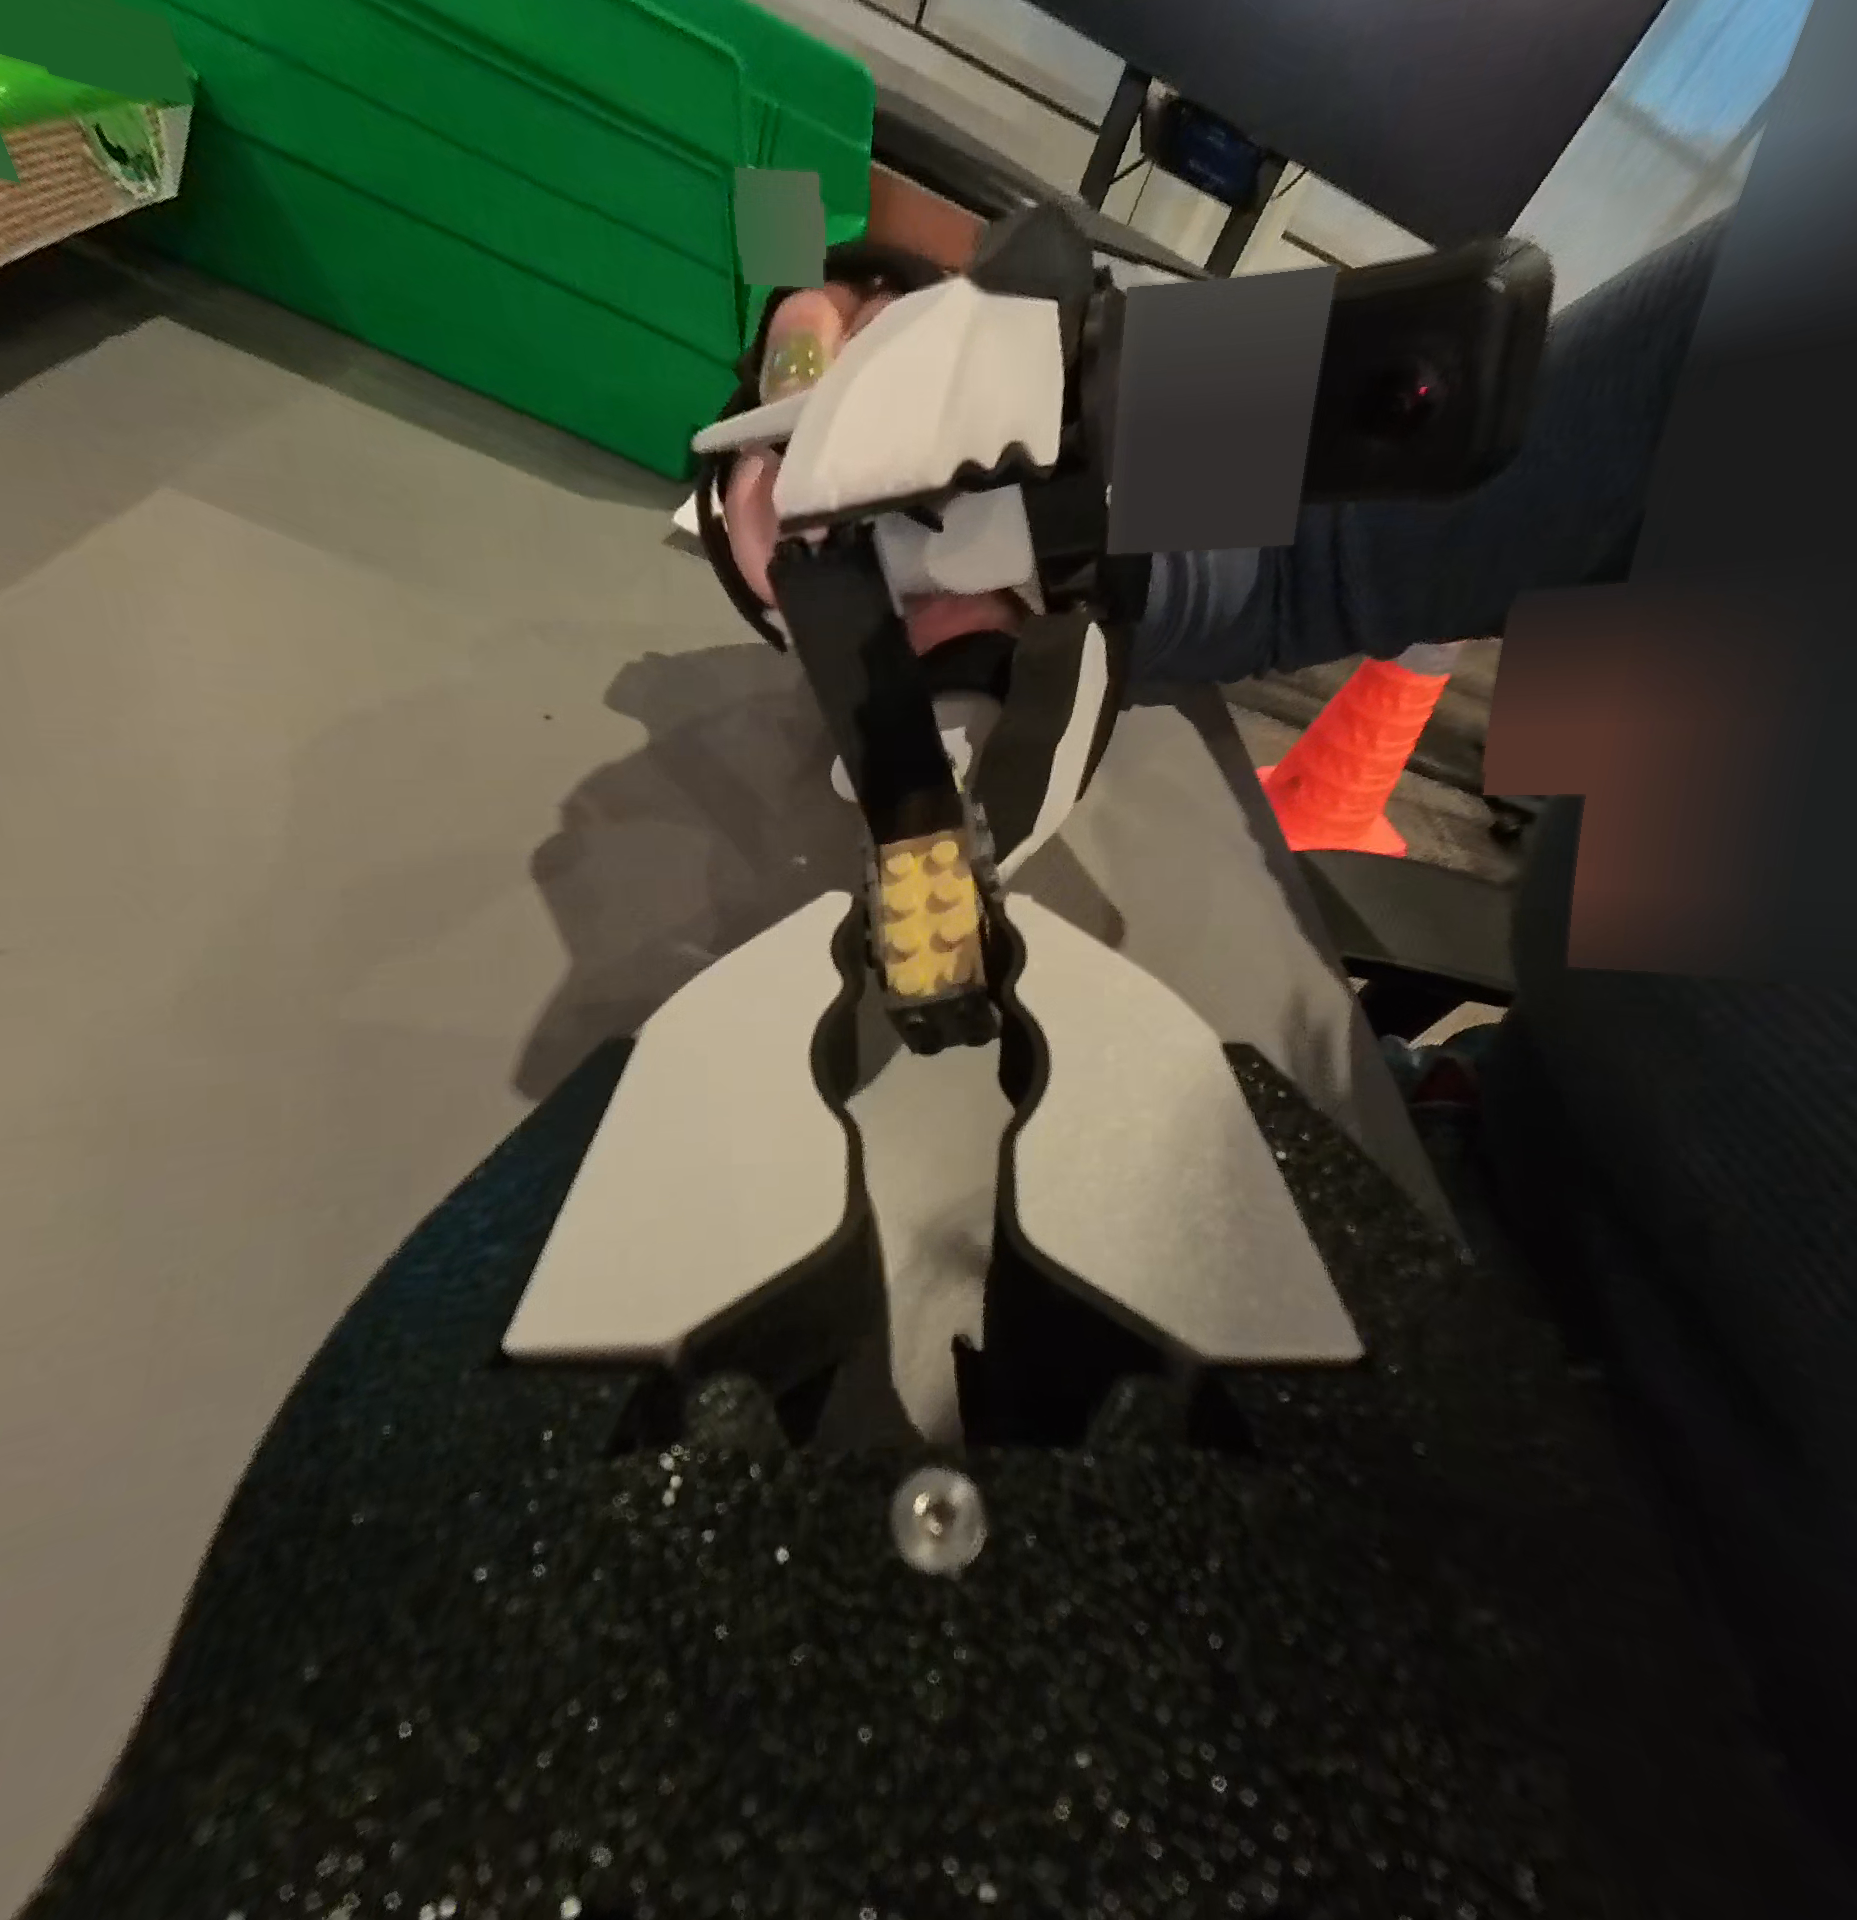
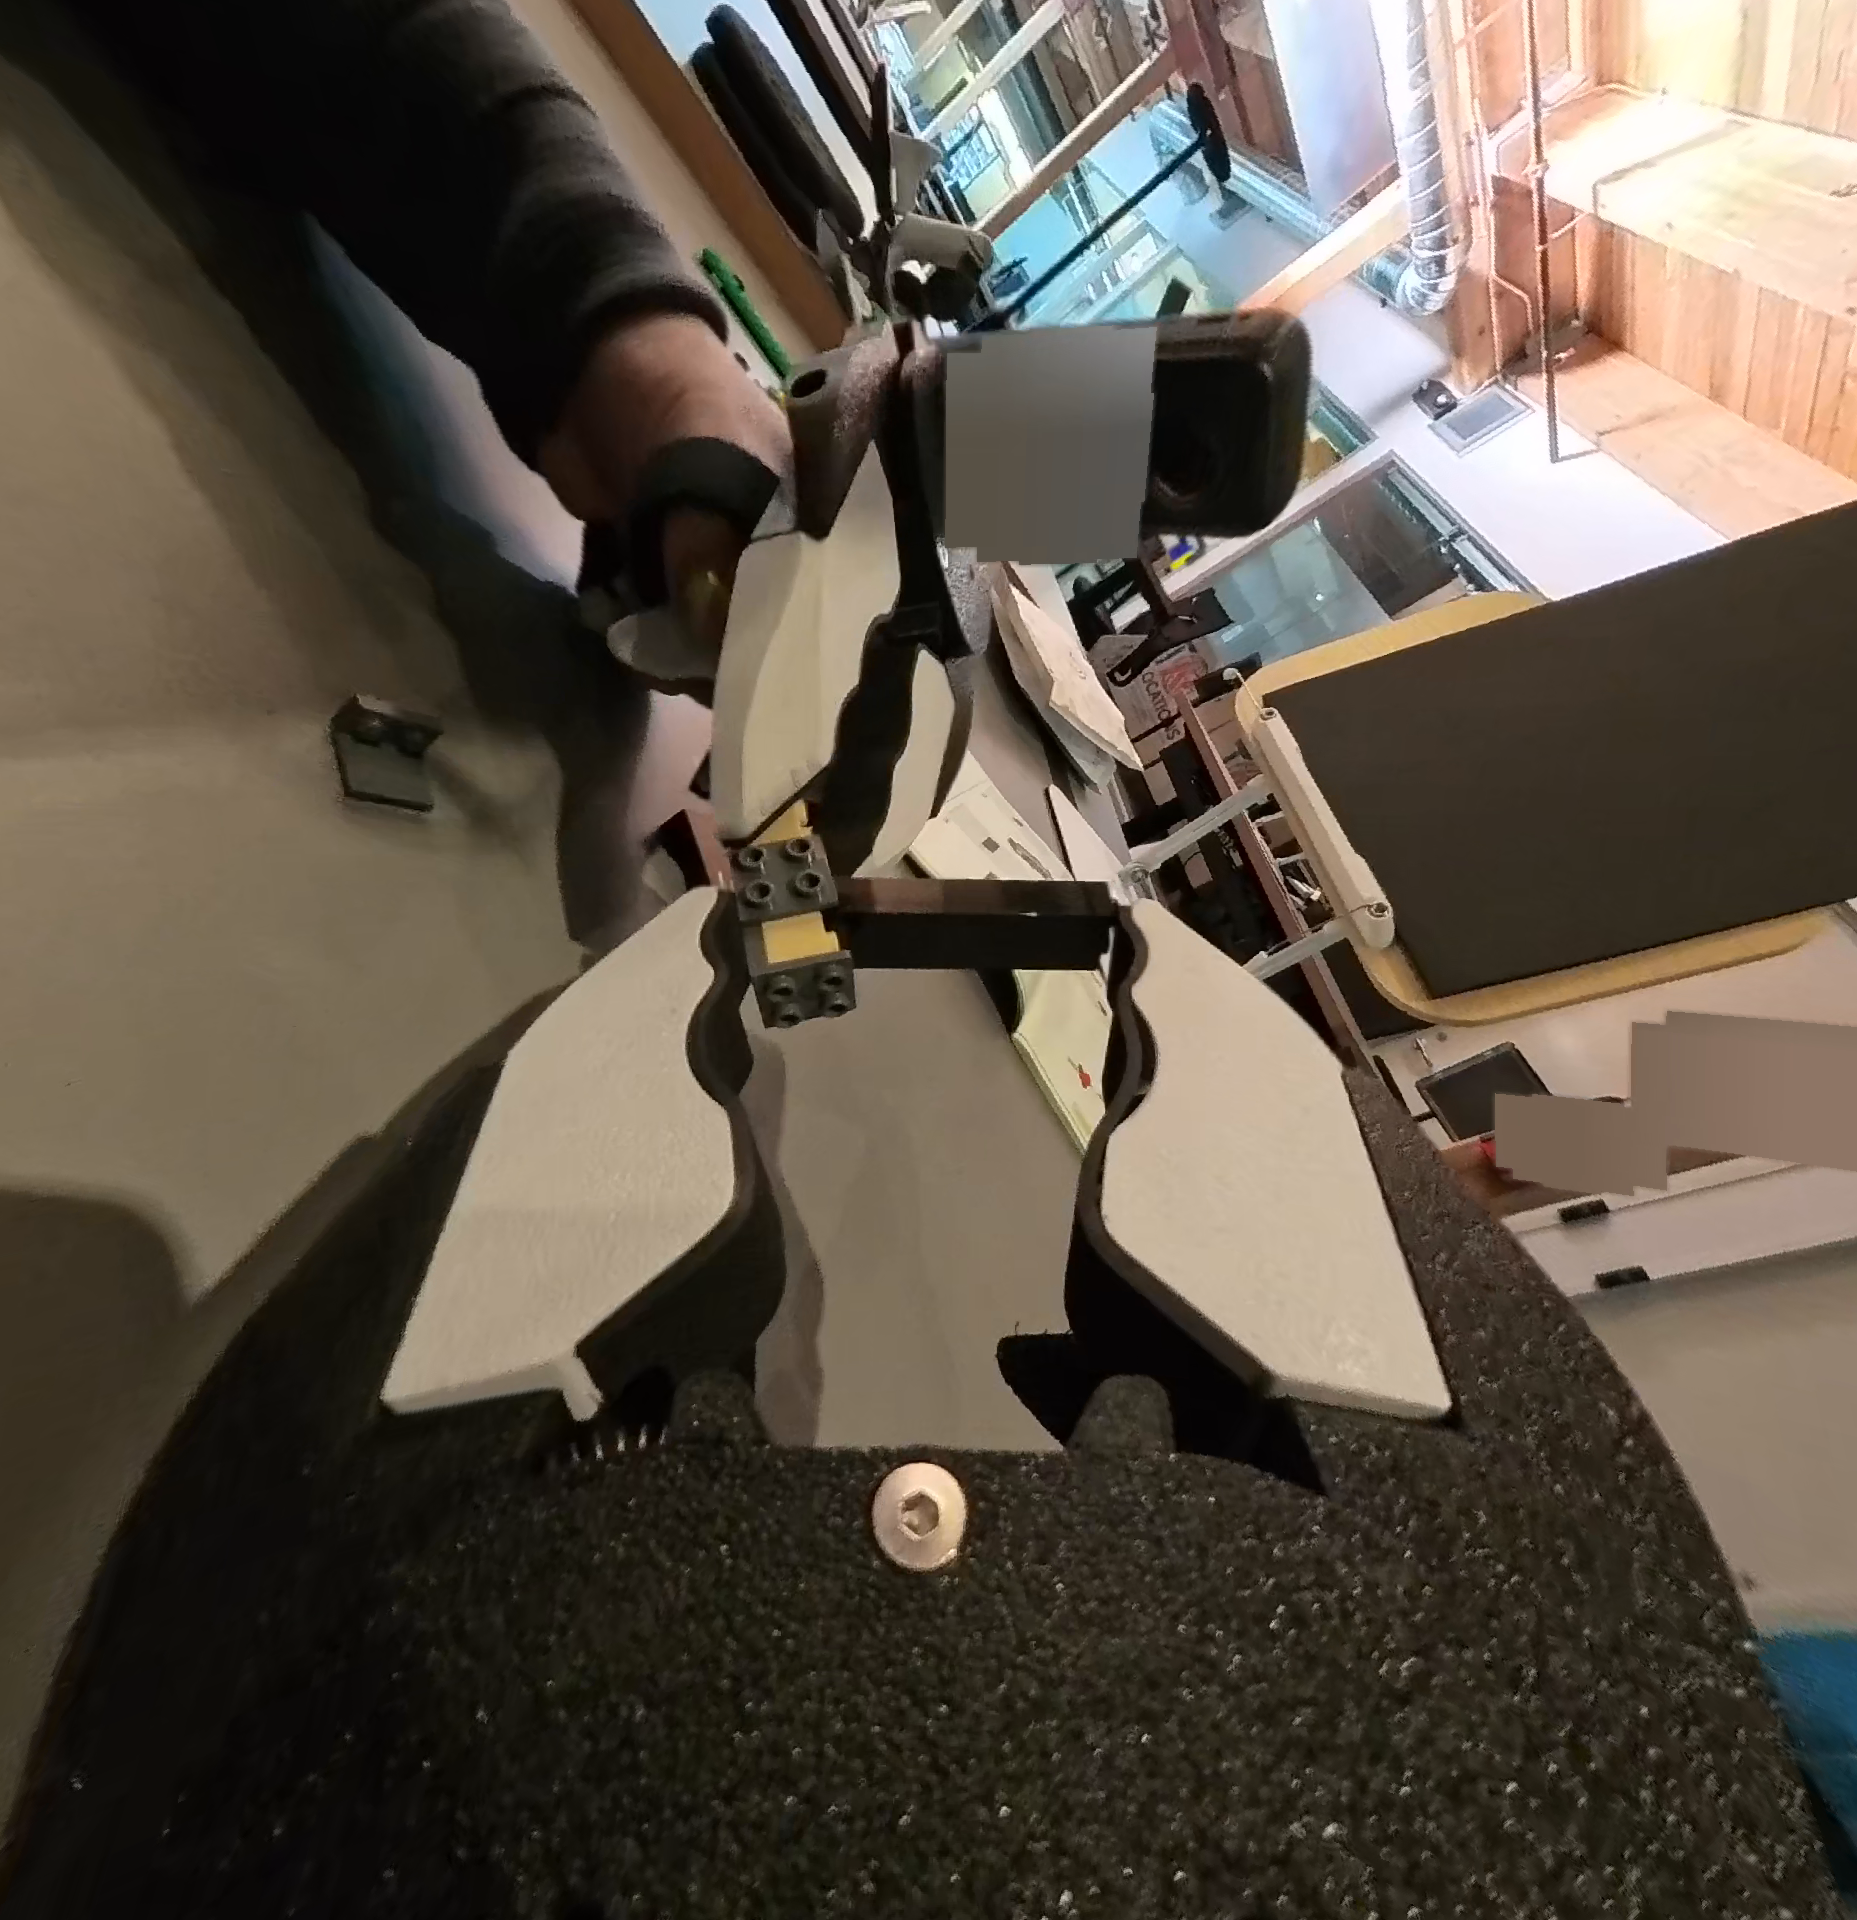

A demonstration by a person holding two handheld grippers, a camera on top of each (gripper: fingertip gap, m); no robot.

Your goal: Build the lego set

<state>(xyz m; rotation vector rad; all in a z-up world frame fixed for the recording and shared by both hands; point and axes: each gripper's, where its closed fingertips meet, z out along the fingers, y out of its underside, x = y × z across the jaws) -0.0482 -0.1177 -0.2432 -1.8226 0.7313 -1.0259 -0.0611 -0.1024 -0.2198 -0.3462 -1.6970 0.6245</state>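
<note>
A small lego assembly is held in the air between both grippers. It is a yellow studded plate (image 1: 929,925) with dark grey 2x2 bricks (image 2: 784,883) and a long dark bar (image 2: 965,925). My left gripper (image 1: 929,945) is shut on the yellow and grey end. In the right wrist view it comes in from above (image 2: 789,821). My right gripper (image 2: 919,925) has its jaws wide, with the assembly spanning lengthwise between the tips and touching both. In the left wrist view it faces me (image 1: 965,821), held by a hand.
A grey table (image 1: 228,831) lies below. A green folded box (image 1: 488,239) stands at its far side, and an orange cone (image 1: 1350,748) is on the floor. A loose dark grey lego piece (image 2: 384,753) lies on the table, and white paper (image 2: 1059,1049) lies under the grippers.
</note>
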